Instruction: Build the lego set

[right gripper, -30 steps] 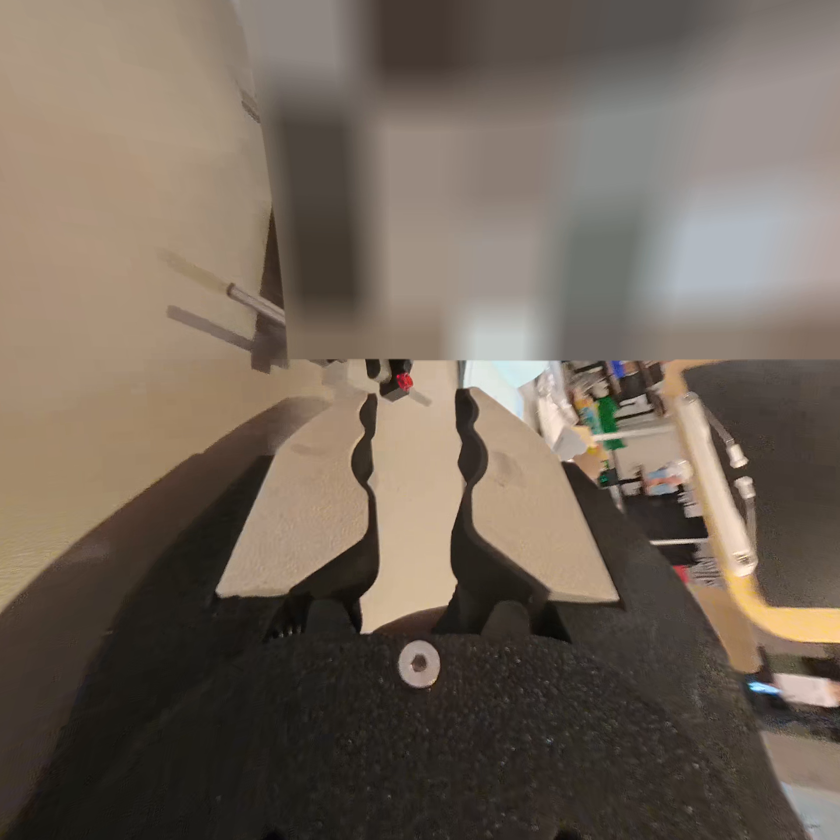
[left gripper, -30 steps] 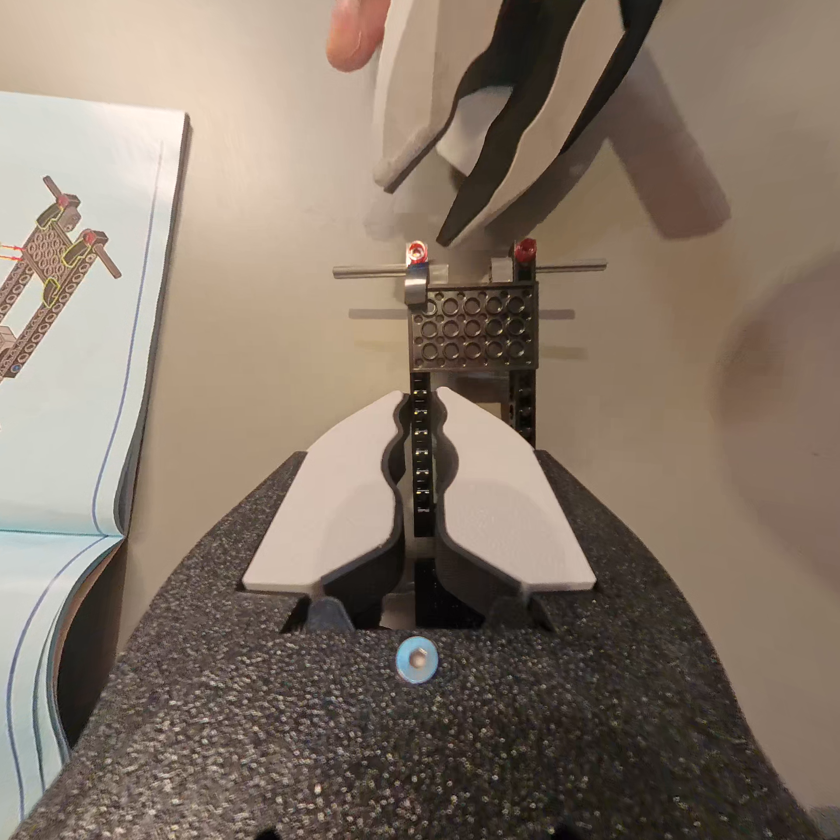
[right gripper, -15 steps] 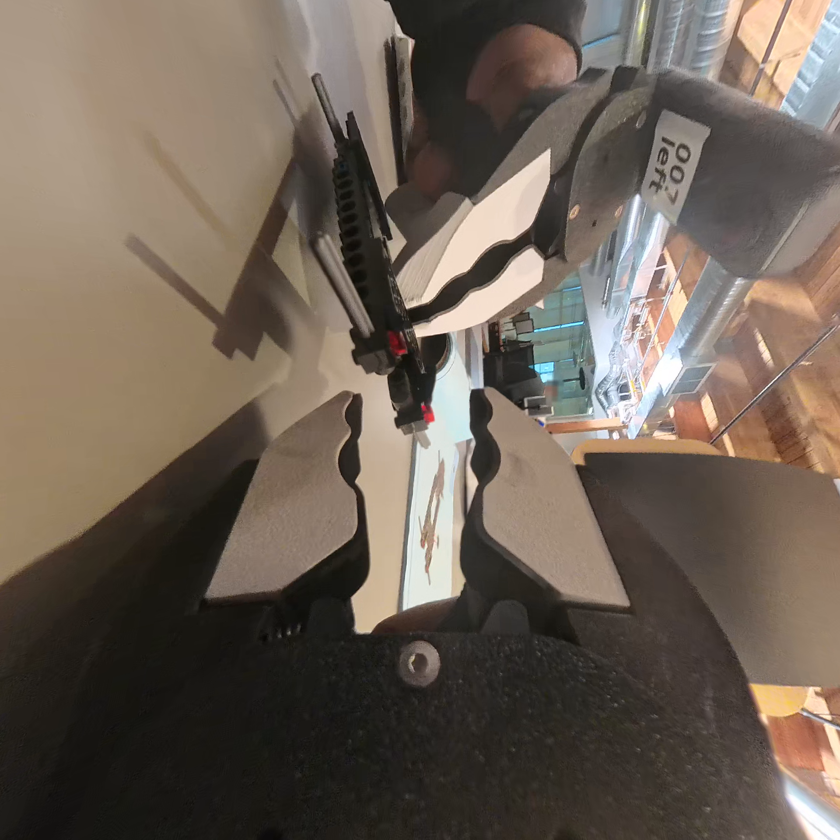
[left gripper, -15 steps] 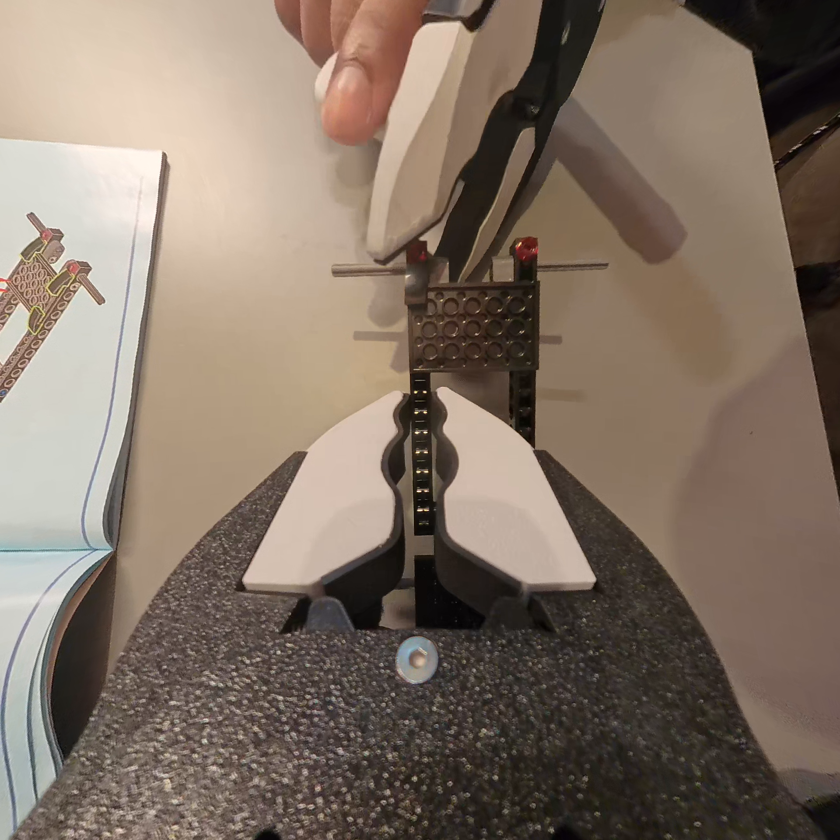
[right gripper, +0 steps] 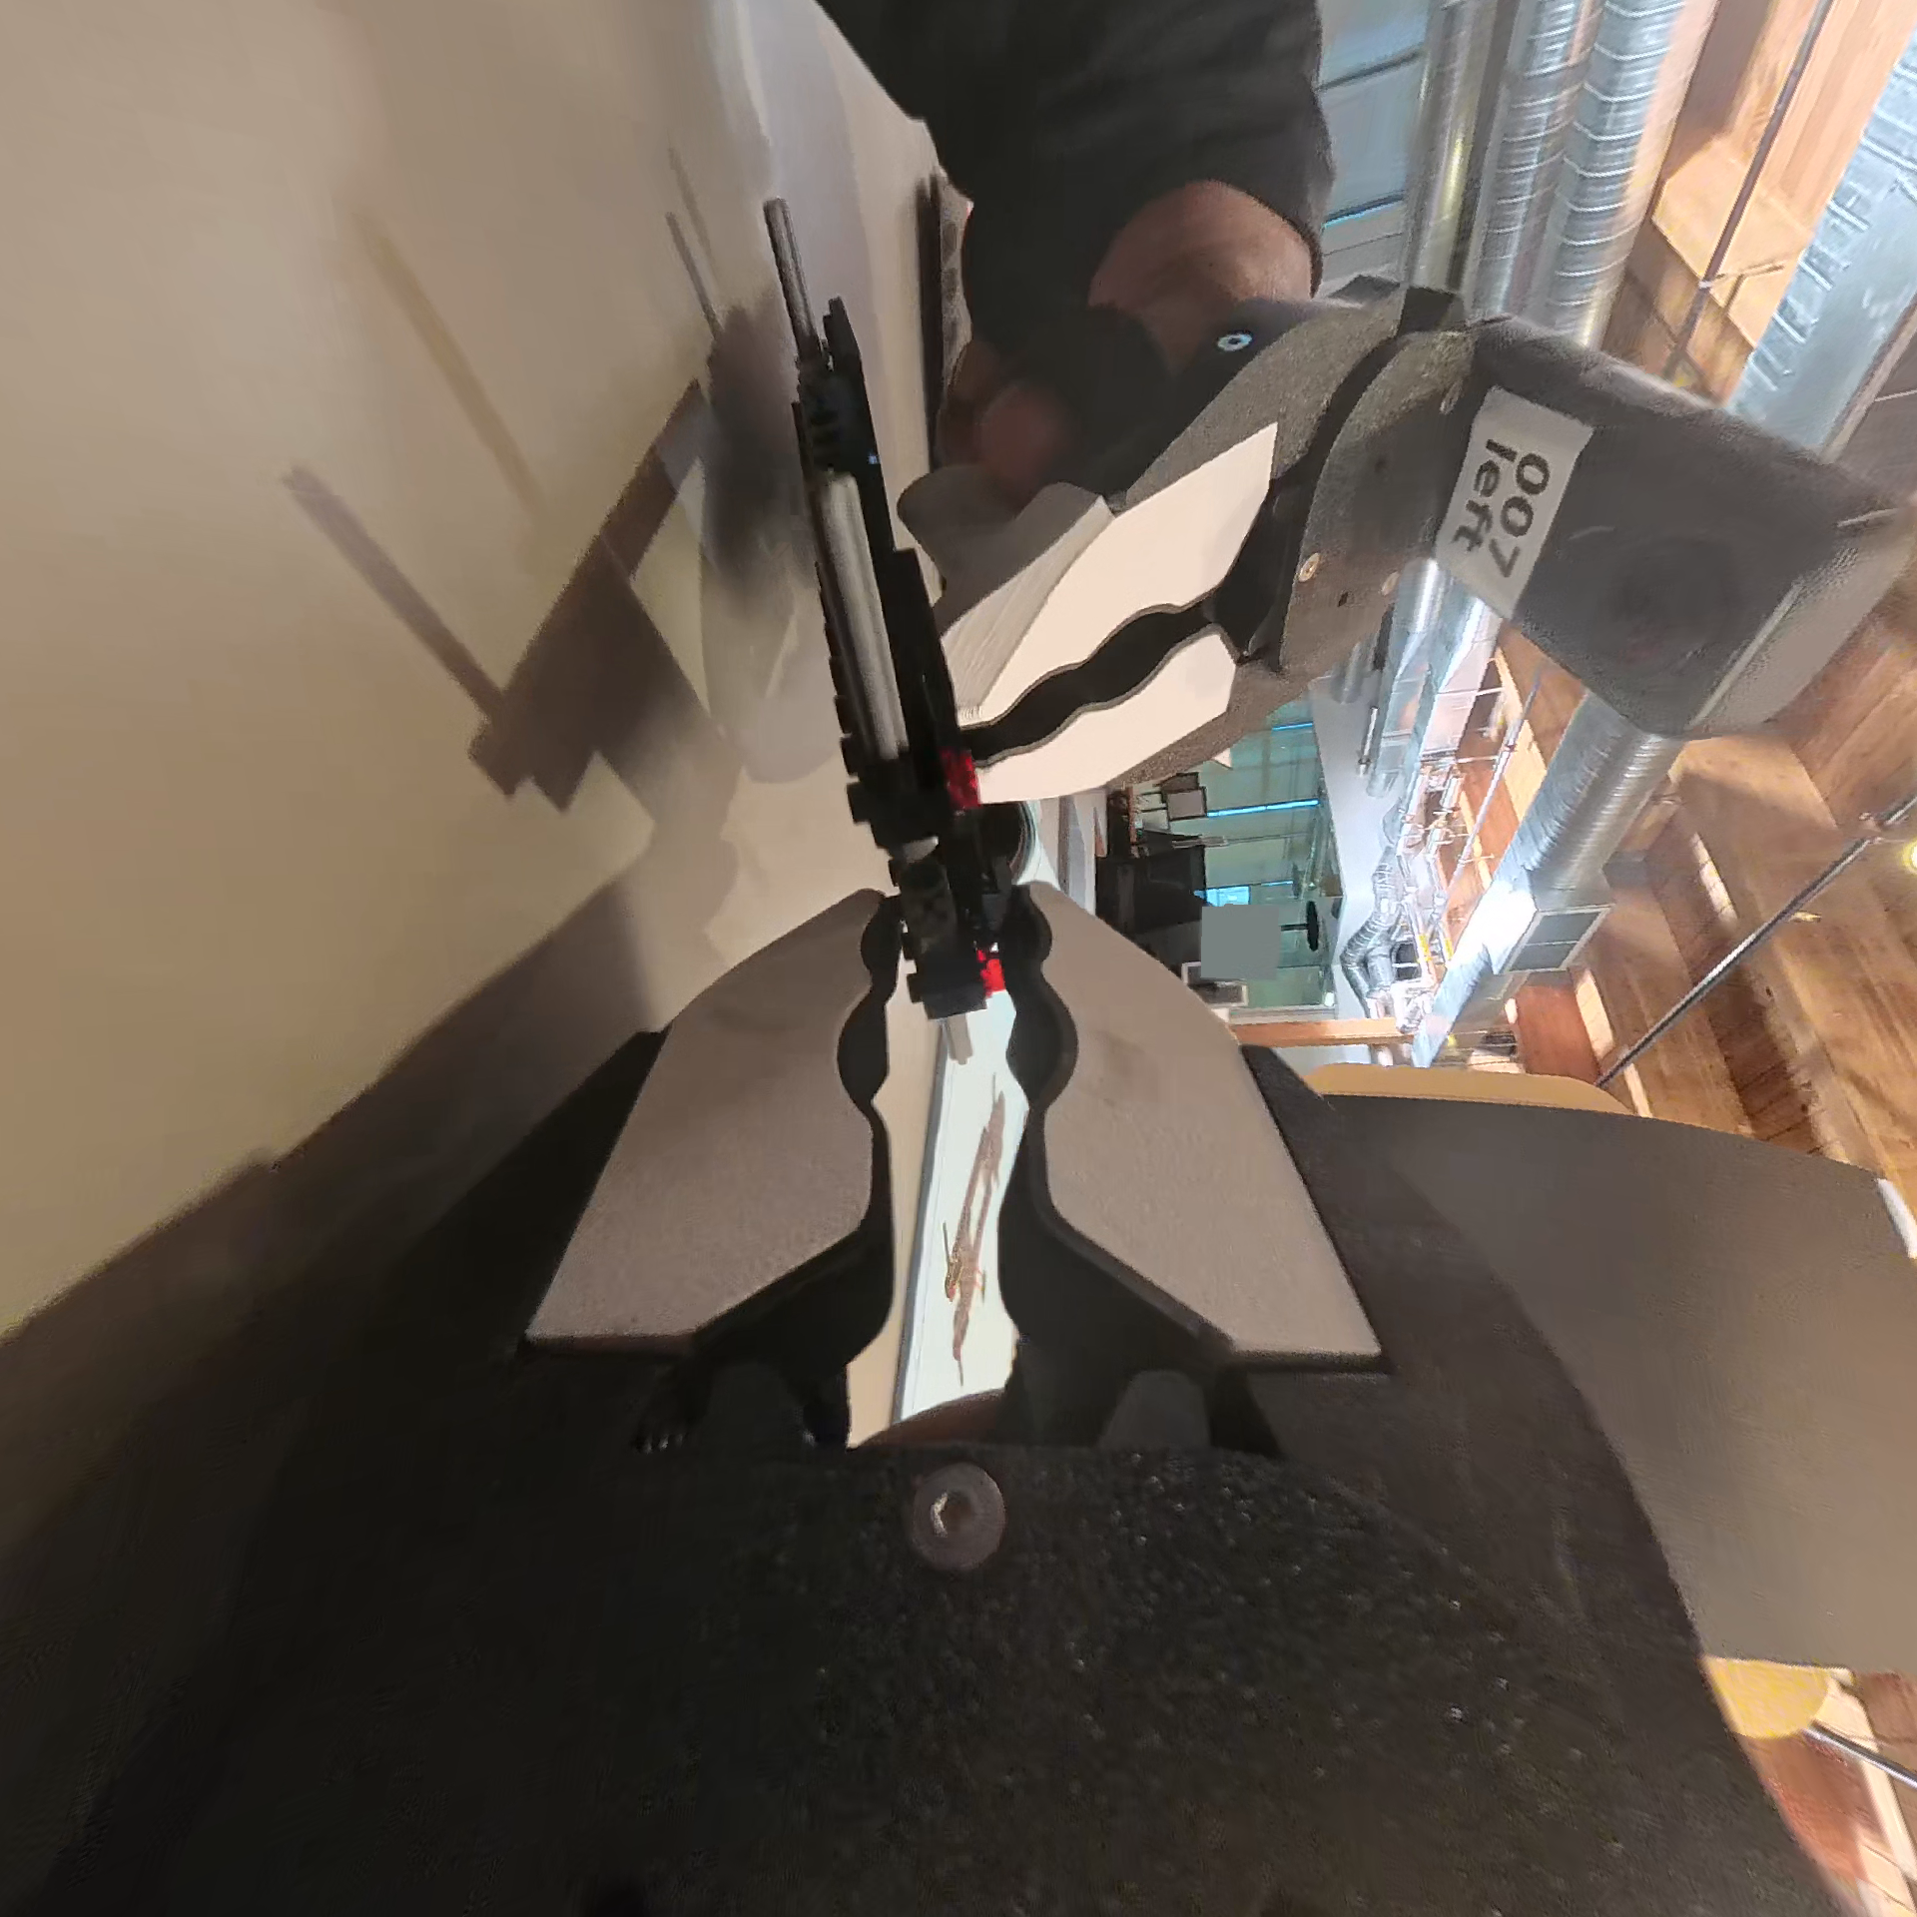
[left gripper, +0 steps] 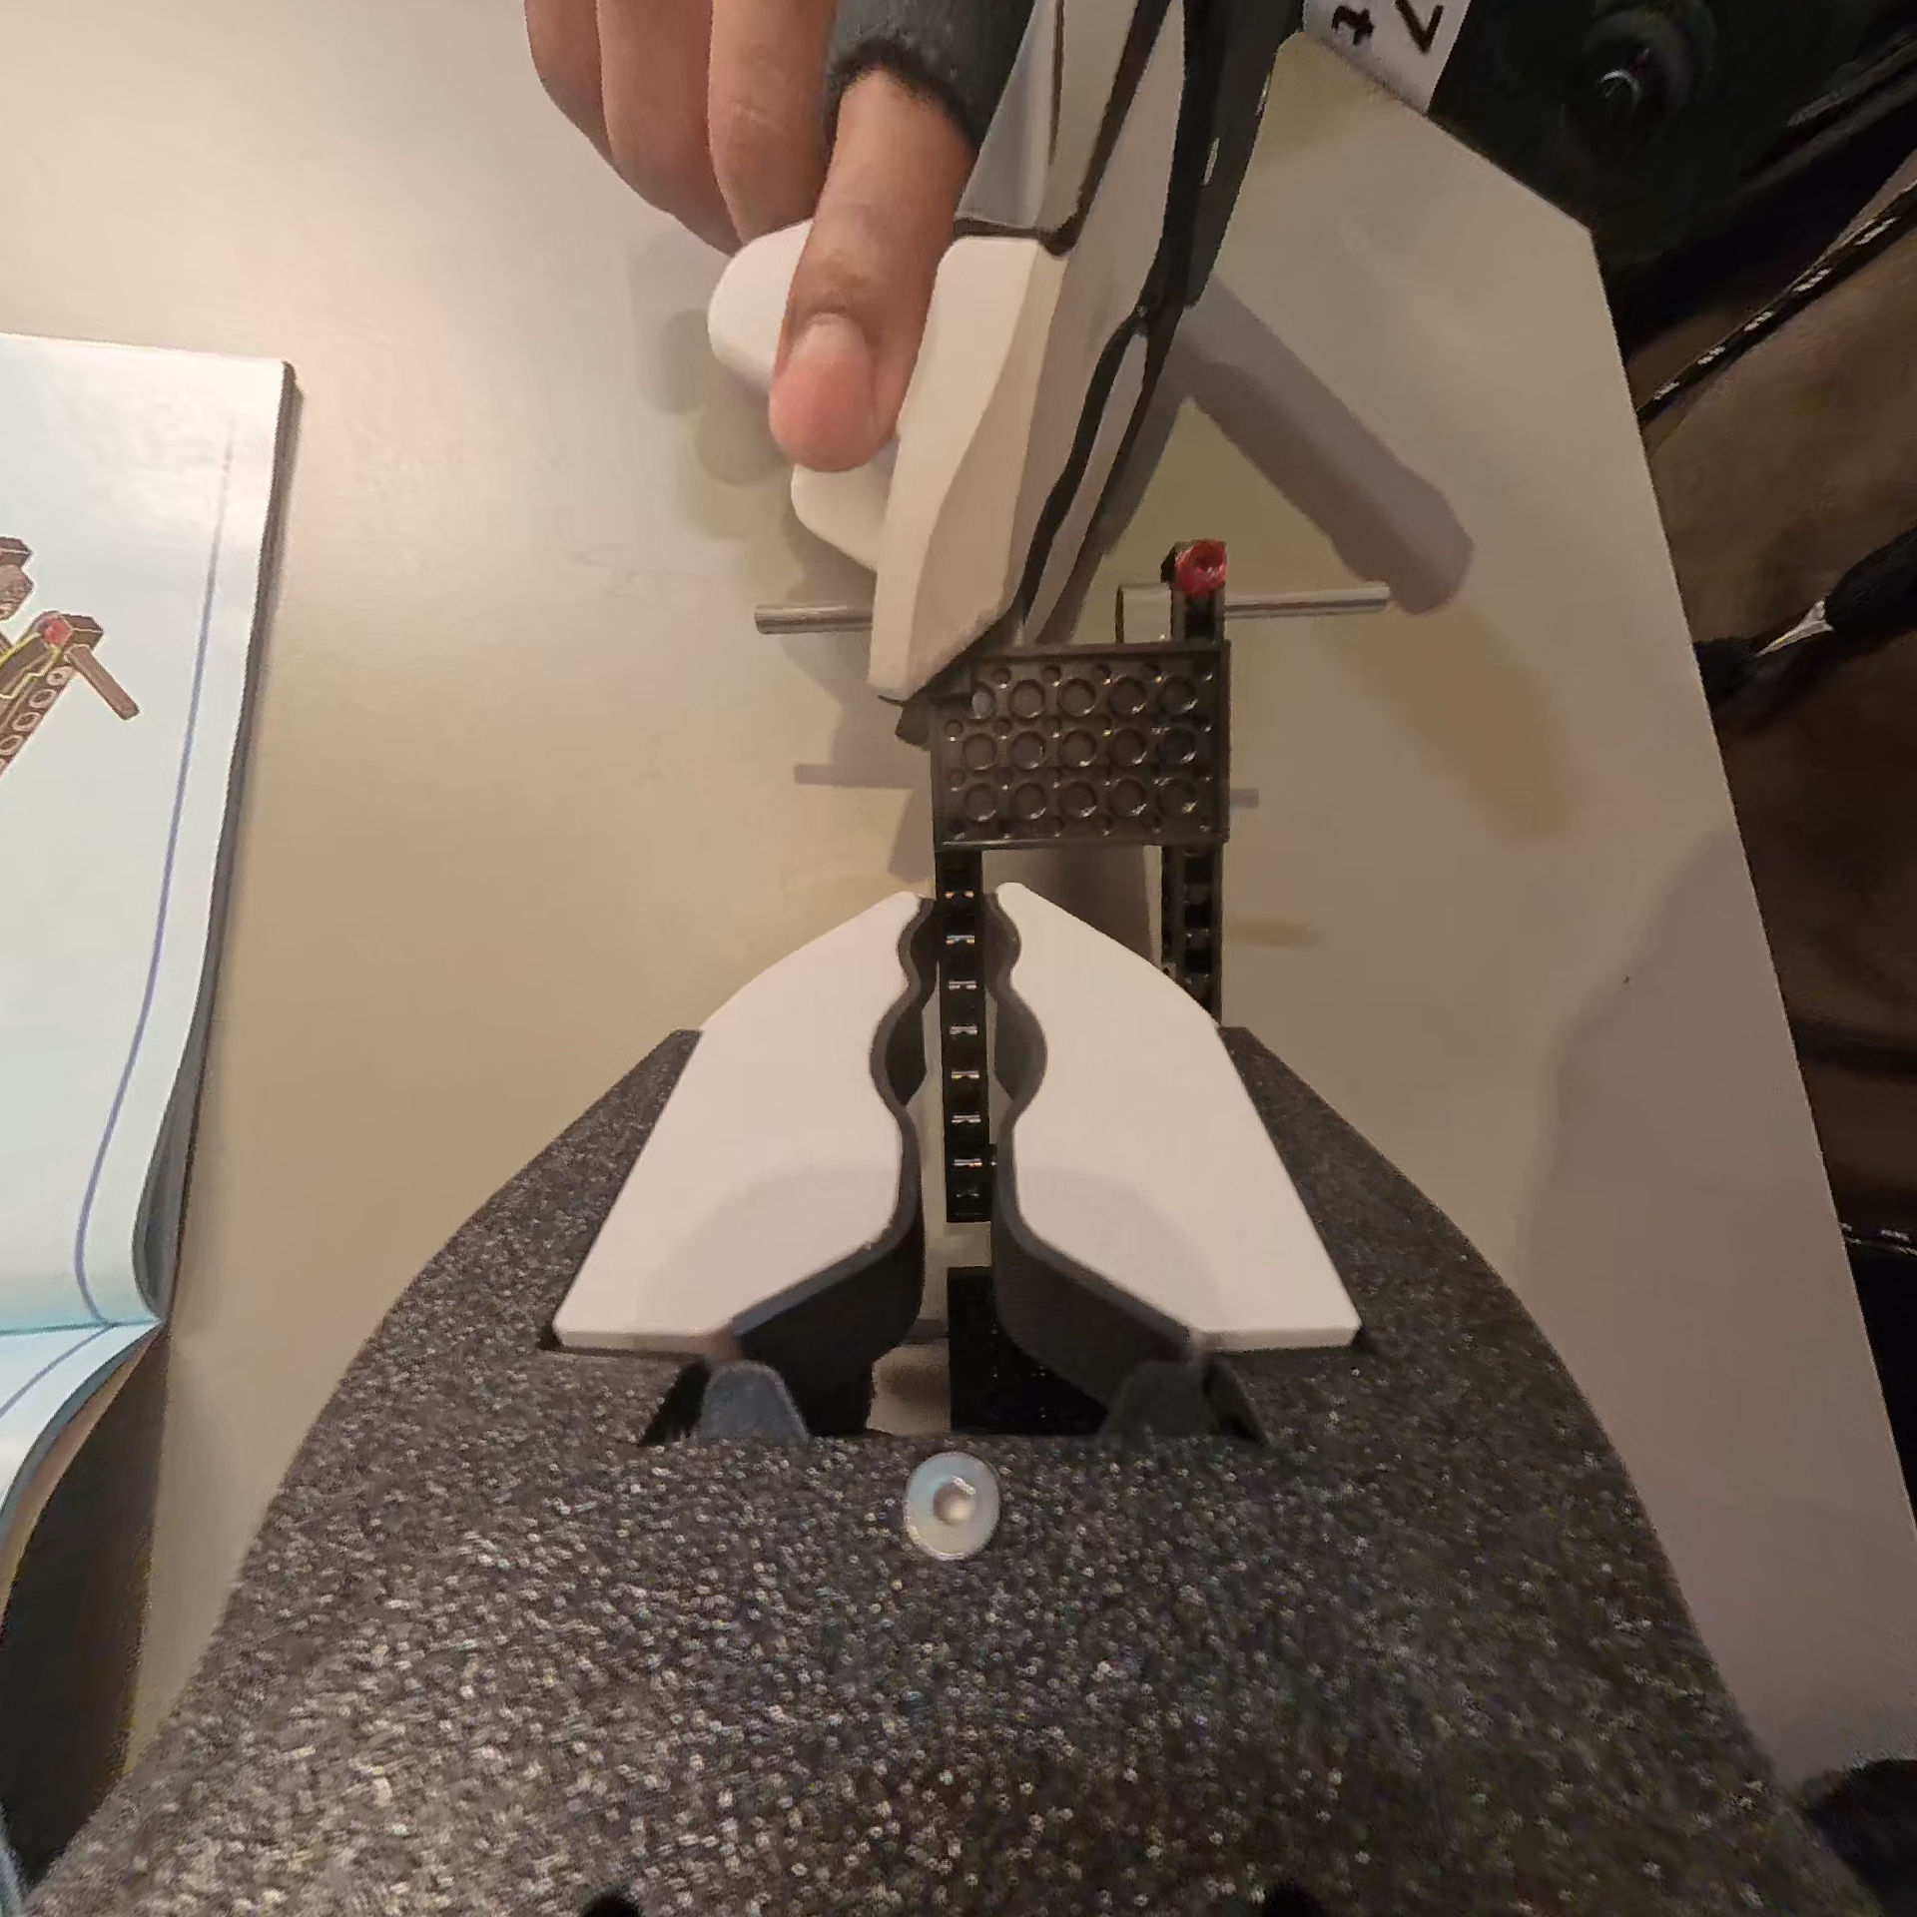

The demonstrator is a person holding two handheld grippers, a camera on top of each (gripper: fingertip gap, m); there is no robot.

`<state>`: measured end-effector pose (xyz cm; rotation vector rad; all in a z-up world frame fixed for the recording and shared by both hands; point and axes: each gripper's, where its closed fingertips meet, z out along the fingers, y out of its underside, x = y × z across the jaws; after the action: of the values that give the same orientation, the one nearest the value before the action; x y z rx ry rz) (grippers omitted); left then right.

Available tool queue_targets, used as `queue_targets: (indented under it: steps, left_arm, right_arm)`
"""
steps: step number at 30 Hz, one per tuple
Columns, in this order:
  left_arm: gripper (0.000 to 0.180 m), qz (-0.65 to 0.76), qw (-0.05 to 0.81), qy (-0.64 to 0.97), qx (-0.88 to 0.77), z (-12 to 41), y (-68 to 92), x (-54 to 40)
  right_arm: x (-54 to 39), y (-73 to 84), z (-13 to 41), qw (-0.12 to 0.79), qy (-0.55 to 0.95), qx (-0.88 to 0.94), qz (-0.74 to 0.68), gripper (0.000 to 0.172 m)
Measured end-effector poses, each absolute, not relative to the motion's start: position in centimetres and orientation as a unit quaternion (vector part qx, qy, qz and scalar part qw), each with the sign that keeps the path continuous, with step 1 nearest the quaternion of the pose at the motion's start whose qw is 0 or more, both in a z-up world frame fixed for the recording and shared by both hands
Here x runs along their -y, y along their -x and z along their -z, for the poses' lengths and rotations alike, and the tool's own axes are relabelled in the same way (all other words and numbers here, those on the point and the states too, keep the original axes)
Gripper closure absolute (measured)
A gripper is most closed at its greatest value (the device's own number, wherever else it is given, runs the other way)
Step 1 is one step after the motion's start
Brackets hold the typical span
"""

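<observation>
While left claw (left gripper: 960, 913) clamps black brick frame (left gripper: 1079, 752) pointing away, right claw (right gripper: 960, 923) grips far end.

Glossy black plastic brick frame (left gripper: 1079, 768), matt beige tabletop (left gripper: 467, 726).

Our left gripper (left gripper: 960, 913) fingers clamp narrowly; our right gripper (right gripper: 954, 934) pinches from above, a bare fingertip (left gripper: 830, 373) on its side
</observation>
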<state>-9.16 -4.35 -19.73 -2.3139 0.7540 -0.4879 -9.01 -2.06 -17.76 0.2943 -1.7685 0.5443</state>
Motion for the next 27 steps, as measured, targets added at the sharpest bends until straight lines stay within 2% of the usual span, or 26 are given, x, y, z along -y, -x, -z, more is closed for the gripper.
queue_targets:
  steps: [10,12,15,19,22,27]
  left_arm:
    - [0.172,0.229,0.326,0.878,-0.267,20.1,8.7,4.3]
    - [0.164,0.201,0.34,0.885,-0.245,19.8,9.6,3.7]
    - [0.151,0.134,0.38,0.892,-0.207,18.4,11.4,3.3]
    - [0.148,0.059,0.482,0.856,-0.178,14.2,11.8,4.6]
    - [0.154,0.102,0.511,0.835,-0.177,13.3,9.5,7.0]
    - [0.157,0.203,0.488,0.841,-0.113,17.3,6.7,7.3]
  right_arm:
    - [1.8,8.8,18.2,0.547,-0.095,0.795,-0.246,0.154]
    - [1.5,9.1,18.3,0.537,-0.07,0.801,-0.254,0.154]
    - [0.7,9.8,18.3,0.523,-0.023,0.81,-0.264,0.154]
    - [-0.7,10.7,18.1,0.503,0.06,0.814,-0.285,0.154]
    - [-1.7,11.4,18.0,0.484,0.123,0.811,-0.305,0.154]
    - [-2.7,11.9,17.6,0.462,0.2,0.798,-0.332,0.153]
